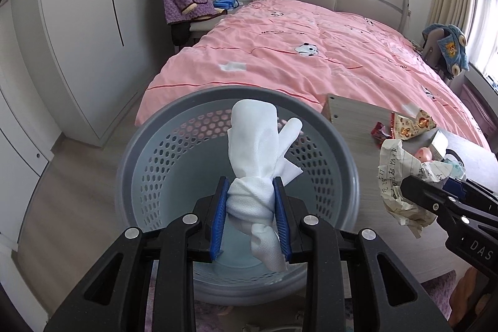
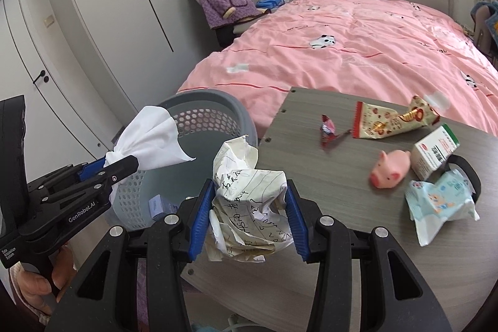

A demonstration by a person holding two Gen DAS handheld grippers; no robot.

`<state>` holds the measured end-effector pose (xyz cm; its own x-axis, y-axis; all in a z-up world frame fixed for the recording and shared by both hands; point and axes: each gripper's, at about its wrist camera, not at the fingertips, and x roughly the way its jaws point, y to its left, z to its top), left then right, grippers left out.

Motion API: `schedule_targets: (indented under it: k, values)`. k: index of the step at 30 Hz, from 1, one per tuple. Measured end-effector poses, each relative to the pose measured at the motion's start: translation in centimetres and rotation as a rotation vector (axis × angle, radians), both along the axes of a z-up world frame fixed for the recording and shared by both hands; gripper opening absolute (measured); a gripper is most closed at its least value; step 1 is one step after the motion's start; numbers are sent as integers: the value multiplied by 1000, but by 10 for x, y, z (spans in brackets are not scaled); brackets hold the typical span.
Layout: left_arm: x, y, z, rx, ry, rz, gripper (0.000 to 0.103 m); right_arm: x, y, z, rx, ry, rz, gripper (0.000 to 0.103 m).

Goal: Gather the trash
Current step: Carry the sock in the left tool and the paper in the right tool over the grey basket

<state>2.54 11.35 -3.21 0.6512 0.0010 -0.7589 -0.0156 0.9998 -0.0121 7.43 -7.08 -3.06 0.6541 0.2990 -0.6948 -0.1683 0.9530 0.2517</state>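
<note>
My left gripper (image 1: 251, 185) is shut on a twisted white tissue (image 1: 258, 145) and holds it over the open grey perforated bin (image 1: 149, 157). In the right wrist view the left gripper (image 2: 124, 167) holds that tissue (image 2: 149, 139) above the bin (image 2: 218, 114). My right gripper (image 2: 249, 192) is shut on a crumpled sheet of written paper (image 2: 249, 189), held at the table's left edge beside the bin. In the left wrist view that paper (image 1: 401, 176) hangs just right of the bin.
The grey wood table (image 2: 326, 192) holds a red candy wrapper (image 2: 326, 129), a snack bag (image 2: 392, 120), a pink toy pig (image 2: 389, 170), a small carton (image 2: 435, 151) and a wet-wipe pack (image 2: 442, 201). A pink bed (image 2: 358, 45) lies behind. A small box (image 2: 157, 206) lies in the bin.
</note>
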Motion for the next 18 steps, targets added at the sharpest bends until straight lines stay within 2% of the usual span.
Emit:
schedule_targets:
  k: [18]
  values:
    - [29,45,-23,-26,58,79,28,48,55,-13,-34,41,104,44]
